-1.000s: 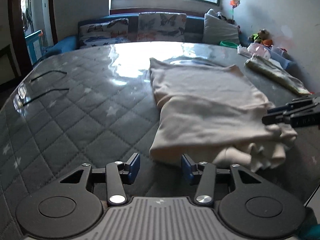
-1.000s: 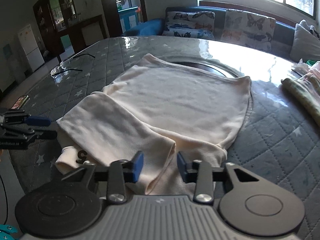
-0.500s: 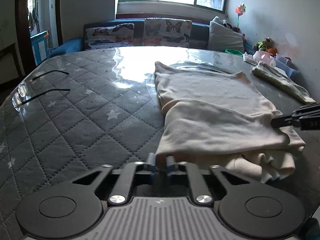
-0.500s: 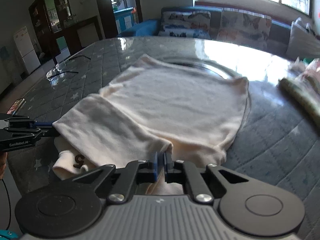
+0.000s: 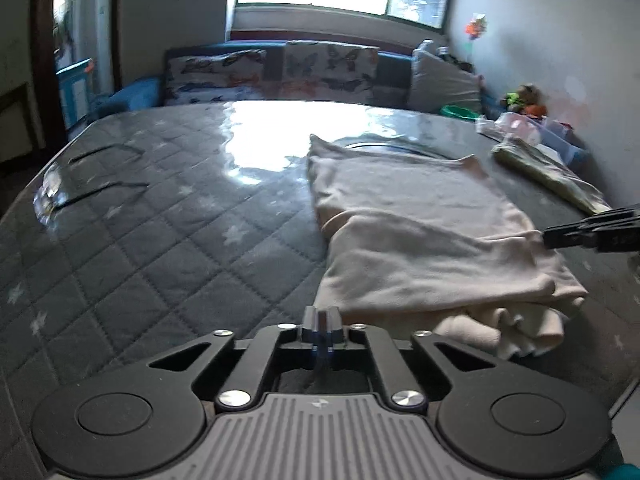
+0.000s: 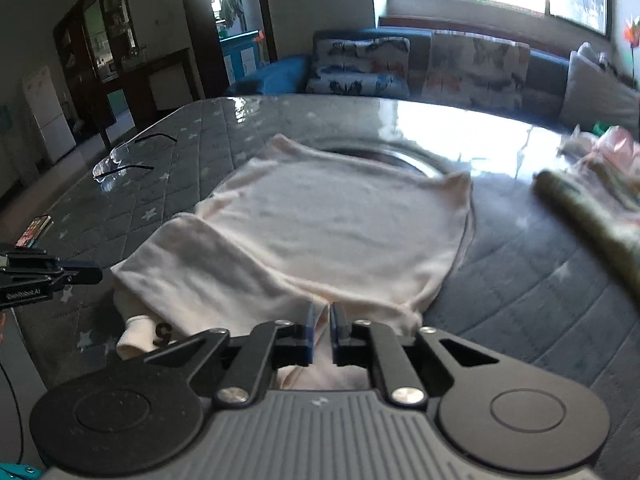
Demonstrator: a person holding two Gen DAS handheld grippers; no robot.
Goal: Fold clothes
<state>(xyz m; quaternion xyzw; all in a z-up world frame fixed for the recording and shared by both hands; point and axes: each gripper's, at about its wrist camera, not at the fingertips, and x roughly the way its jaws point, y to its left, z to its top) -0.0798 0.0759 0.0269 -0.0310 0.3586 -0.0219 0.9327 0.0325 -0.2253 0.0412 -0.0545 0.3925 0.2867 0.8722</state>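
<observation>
Two grippers' jaws opening on shirt [image 6: 340,232].

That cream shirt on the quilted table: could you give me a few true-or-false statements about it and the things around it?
1. The cream shirt lies partly folded on the quilted table. True.
2. A pair of glasses rests on the table. True.
3. The glasses sit on top of the shirt. False: they lie apart from it, on bare quilting.
4. The right gripper has shirt cloth between its fingers. True.
5. The shirt is bright blue. False: it is cream.
</observation>
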